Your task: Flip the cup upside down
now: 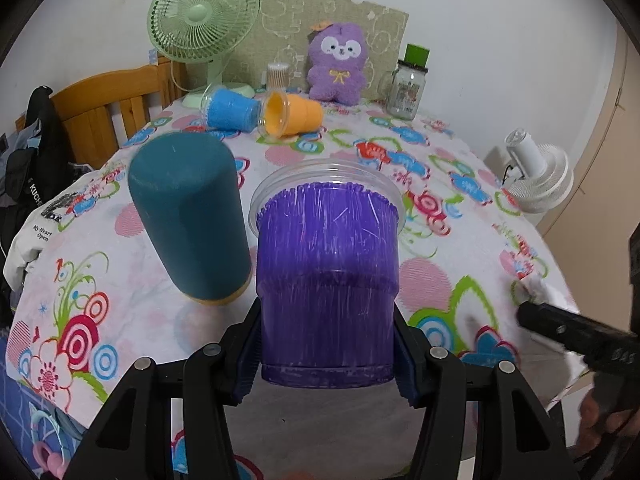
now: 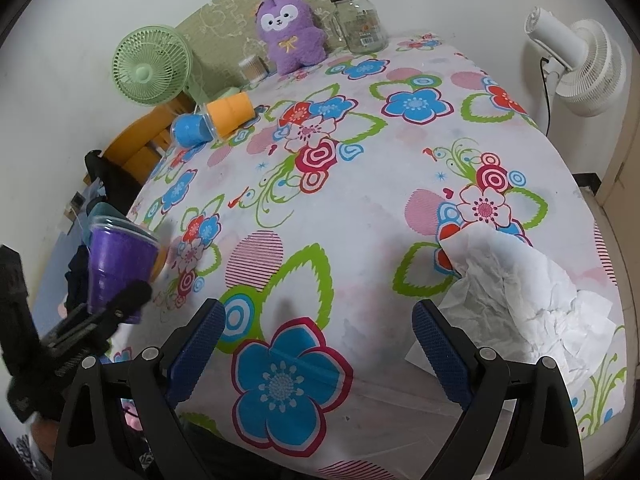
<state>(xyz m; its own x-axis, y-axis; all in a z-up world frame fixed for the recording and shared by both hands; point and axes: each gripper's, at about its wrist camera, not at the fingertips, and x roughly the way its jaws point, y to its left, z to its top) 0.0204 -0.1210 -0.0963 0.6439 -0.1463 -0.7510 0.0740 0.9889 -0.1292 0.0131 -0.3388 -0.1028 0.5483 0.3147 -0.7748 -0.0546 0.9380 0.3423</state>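
Note:
My left gripper (image 1: 326, 364) is shut on a purple cup (image 1: 326, 280) near its base, its clear rim pointing away and slightly up. In the right wrist view the purple cup (image 2: 120, 264) shows at the far left, held above the table edge by the left gripper (image 2: 120, 304). A dark teal cup (image 1: 188, 216) stands upside down on the floral tablecloth (image 1: 440, 184), just left of the purple cup. A blue cup (image 1: 232, 110) and an orange cup (image 1: 292, 114) lie on their sides at the back. My right gripper (image 2: 320, 344) is open and empty above the tablecloth (image 2: 360, 200).
A green fan (image 1: 202, 28), a purple plush toy (image 1: 338, 66), a glass jar (image 1: 408, 88) and a cotton-swab tub (image 1: 277, 76) stand at the table's back. A white fan (image 2: 580, 68) stands beside the table. Crumpled white paper (image 2: 532, 292) lies near my right gripper. A wooden chair (image 1: 104, 116) with clothes is at the left.

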